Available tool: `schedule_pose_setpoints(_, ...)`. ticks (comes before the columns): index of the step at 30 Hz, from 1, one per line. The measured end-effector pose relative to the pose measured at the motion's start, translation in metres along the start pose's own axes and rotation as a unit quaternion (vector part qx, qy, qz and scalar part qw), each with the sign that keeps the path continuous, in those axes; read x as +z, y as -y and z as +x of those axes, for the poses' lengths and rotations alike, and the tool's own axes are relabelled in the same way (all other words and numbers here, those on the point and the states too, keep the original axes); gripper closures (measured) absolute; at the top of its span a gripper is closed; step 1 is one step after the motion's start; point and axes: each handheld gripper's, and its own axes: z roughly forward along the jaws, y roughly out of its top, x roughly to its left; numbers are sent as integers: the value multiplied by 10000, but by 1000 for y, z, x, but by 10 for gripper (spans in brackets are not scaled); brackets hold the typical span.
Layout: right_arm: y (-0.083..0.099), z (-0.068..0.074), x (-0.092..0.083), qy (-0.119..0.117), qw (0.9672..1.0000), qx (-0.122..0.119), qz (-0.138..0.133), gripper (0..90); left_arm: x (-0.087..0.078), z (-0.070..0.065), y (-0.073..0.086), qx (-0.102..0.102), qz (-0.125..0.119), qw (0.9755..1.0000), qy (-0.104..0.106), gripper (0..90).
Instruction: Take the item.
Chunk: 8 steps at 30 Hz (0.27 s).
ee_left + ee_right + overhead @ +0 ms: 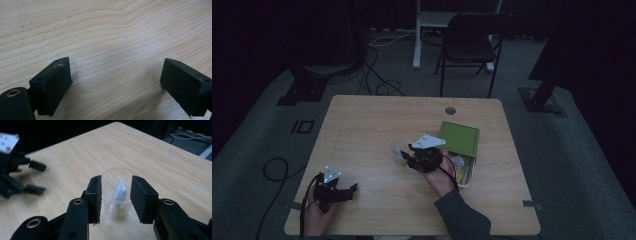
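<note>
The pale wooden desk (pixel 377 125) fills the middle of the high view, standing on a dark floor with a black chair (pixel 472 42) beyond its far edge. Near the desk's right side lies a green box (pixel 459 138) with its lid raised, and some light contents show at its near end, too dim to make out.

The right gripper (pixel 404 152) is held over the desk just left of that box, a grey plate on top of it and a dark sleeve (pixel 459 217) running back to the near edge. The left gripper (pixel 353 188) rests low at the near left corner of the desk, well apart from the right one; in the right gripper view it appears off to the left (pixel 37 177), blurred.

The left gripper's fingers (pixel 51 83) stand wide apart with bare wood between them, holding nothing.

A small clear plastic cup (pixel 117 197) sits between the right gripper's fingers (pixel 95 200), with something pale and crumpled inside it and a yellowish bit at its bottom. The cup's rim rises above and beyond the fingertips, and its body lies in the gap between the two pads. The fingers stand half apart, one on each side of the cup; narrow gaps seem to separate the pads from the cup's wall, so they do not appear to press on it. Whether the cup stands on the desk or is lifted off it I cannot tell.
</note>
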Motion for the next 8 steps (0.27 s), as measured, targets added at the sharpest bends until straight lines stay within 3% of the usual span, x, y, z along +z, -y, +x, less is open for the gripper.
schedule_pose_setpoints(8,24,6,-22,23,9998,-152,107,614,0,0,0,-8,9,10000,7,106)
